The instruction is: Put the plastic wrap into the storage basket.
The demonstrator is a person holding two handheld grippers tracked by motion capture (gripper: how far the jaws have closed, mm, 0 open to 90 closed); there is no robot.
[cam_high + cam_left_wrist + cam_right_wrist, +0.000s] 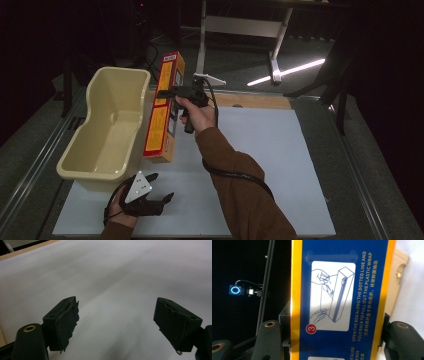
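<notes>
At the left of the table, a cream plastic tub (pixel 107 131) is seen standing on the white mat (pixel 260 165), its long side toward the middle; nothing can be made out inside it. In front of its near end, the left gripper (pixel 159 187) is held low over the mat, jaws spread wide and empty — in the left gripper view only bare mat (pixel 120 277) lies between the two pads (pixel 67 320).

Just to the right of the tub, a long yellow-and-red box of plastic wrap (pixel 164 107) is held lengthwise, clamped about its middle by the right gripper (pixel 172 93). In the right gripper view the box's blue instruction panel (pixel 337 297) is seen pressed between the jaws, which are closed on its two sides. Its near end sits low by the tub's rim; whether it touches the mat cannot be told.

The step in hand is judged to be the carrying of the box toward the tub. For the next move, the box would need to be shifted leftward over the rim, kept aligned with the tub's length, lowered inside, and only then released. Tilt is to be watched — the grip is central, yet the box is long.
</notes>
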